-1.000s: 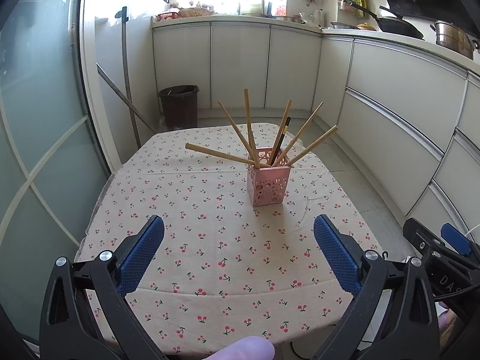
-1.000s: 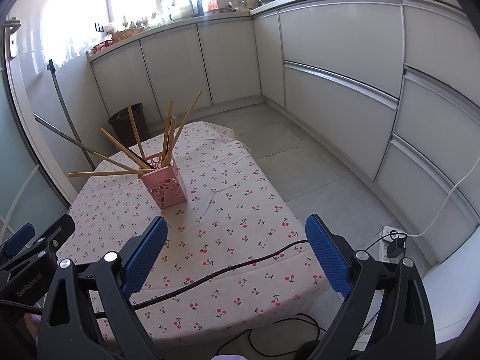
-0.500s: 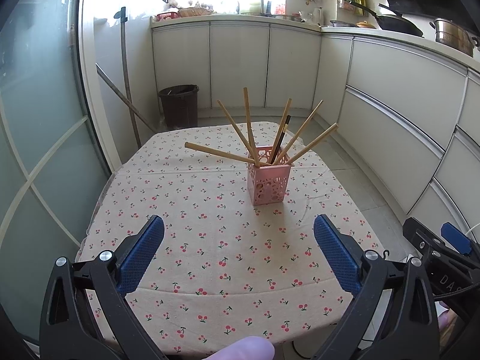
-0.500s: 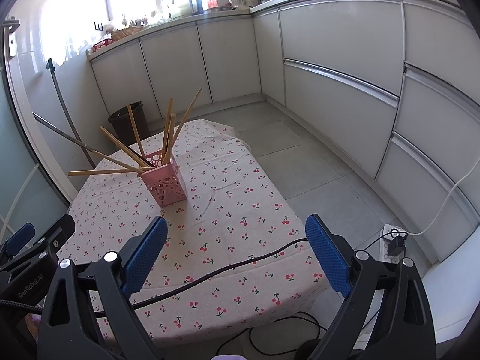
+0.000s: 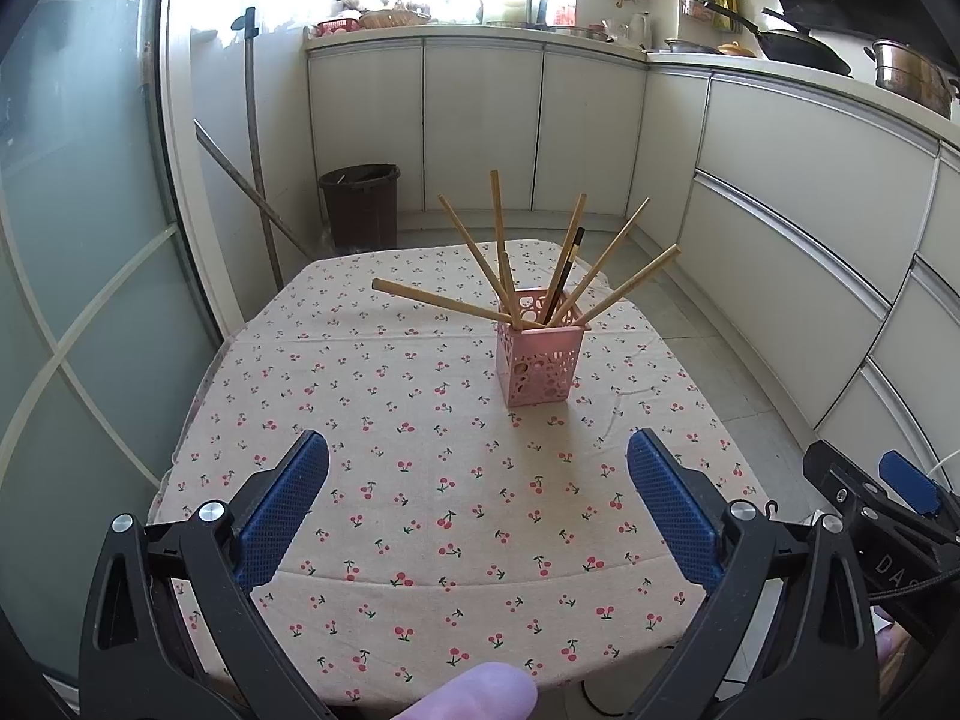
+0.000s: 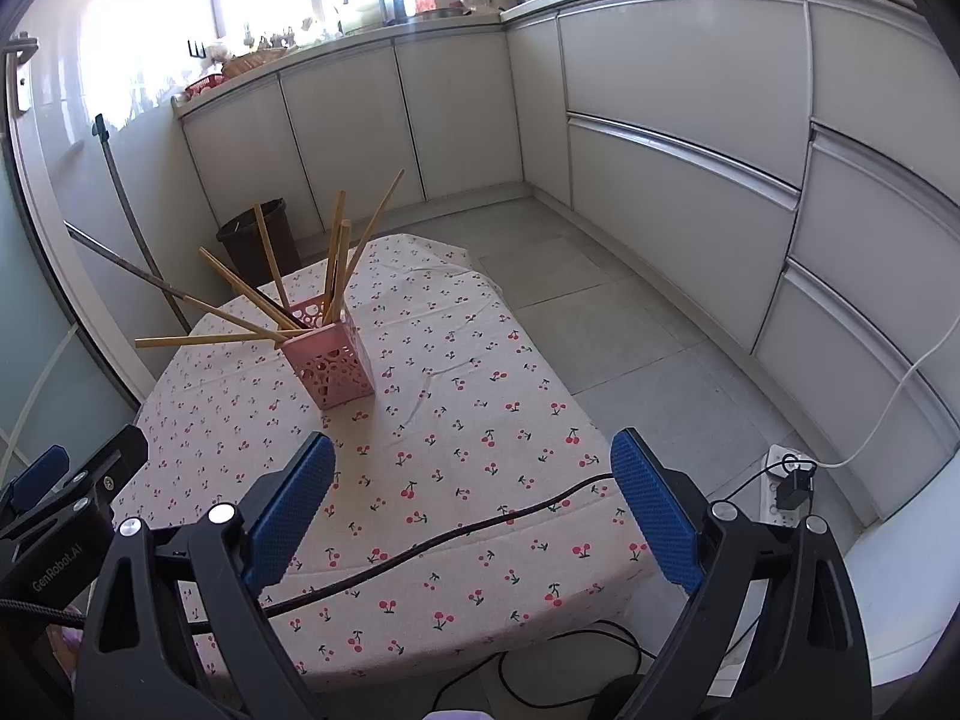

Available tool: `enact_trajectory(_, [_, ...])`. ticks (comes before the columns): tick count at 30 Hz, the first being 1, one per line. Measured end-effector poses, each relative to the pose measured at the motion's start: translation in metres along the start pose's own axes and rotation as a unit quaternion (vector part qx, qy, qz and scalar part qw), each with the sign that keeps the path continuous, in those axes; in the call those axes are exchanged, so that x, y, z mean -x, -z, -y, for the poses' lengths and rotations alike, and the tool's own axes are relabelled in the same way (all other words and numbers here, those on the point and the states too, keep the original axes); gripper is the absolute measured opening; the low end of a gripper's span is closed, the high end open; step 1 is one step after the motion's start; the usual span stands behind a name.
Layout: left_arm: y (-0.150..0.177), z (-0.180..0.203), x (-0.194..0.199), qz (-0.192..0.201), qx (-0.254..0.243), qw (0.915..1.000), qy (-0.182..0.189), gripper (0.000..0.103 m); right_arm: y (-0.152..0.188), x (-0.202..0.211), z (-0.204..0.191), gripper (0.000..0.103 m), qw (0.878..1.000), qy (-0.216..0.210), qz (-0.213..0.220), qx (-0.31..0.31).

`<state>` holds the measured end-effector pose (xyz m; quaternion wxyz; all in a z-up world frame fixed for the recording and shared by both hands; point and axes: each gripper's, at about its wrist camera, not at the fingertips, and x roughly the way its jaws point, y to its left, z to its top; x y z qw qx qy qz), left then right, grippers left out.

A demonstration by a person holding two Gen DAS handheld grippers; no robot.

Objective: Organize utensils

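Note:
A pink perforated holder point(image 5: 540, 363) stands upright on the cherry-print tablecloth point(image 5: 420, 480), past the table's middle. Several wooden chopsticks point(image 5: 447, 305) and one dark one fan out of it. It also shows in the right wrist view point(image 6: 333, 360), at the left. My left gripper point(image 5: 477, 498) is open and empty, low over the near part of the table, well short of the holder. My right gripper point(image 6: 474, 495) is open and empty over the table's right front part.
A black cable point(image 6: 432, 546) lies across the cloth under the right gripper. A brown bin point(image 5: 360, 204) and leaning poles point(image 5: 258, 150) stand behind the table. White cabinets point(image 5: 810, 192) run along the back and right. A power strip point(image 6: 786, 480) lies on the floor.
Both views have drawn back very slightly from the holder. Both grippers stay open and empty, and the holder and chopsticks have not moved.

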<state>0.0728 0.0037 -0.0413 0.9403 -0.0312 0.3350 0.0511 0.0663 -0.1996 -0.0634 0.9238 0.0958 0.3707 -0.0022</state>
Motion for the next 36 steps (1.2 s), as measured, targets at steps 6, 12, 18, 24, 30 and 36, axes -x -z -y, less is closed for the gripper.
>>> enact_trajectory(6, [0.000, 0.001, -0.002, -0.004, -0.001, 1.0000, 0.002, 0.096, 0.000, -0.002, 0.000, 0.091, 1.000, 0.000, -0.005, 0.000])
enact_trajectory(12, [0.003, 0.007, -0.003, -0.004, -0.016, 0.9999, 0.002, 0.096, 0.000, -0.002, 0.000, 0.091, 1.000, -0.002, -0.006, 0.001])
enact_trajectory(18, [0.006, 0.011, -0.003, -0.005, -0.021, 0.9997, 0.012, 0.086, 0.000, -0.004, 0.001, 0.091, 1.000, -0.001, -0.010, 0.000])
enact_trajectory(24, [0.008, 0.014, -0.002, 0.001, -0.030, 0.9993, 0.022, 0.064, 0.001, -0.007, 0.001, 0.091, 1.000, -0.001, -0.017, 0.004])
enact_trajectory(30, [0.004, 0.009, -0.005, -0.009, -0.015, 0.9998, 0.012, 0.092, 0.000, -0.007, 0.002, 0.091, 1.000, -0.001, -0.018, 0.003])
enact_trajectory(36, [0.003, 0.008, -0.004, -0.007, -0.010, 0.9999, 0.001, 0.096, 0.001, -0.008, 0.002, 0.091, 1.000, 0.000, -0.020, 0.004])
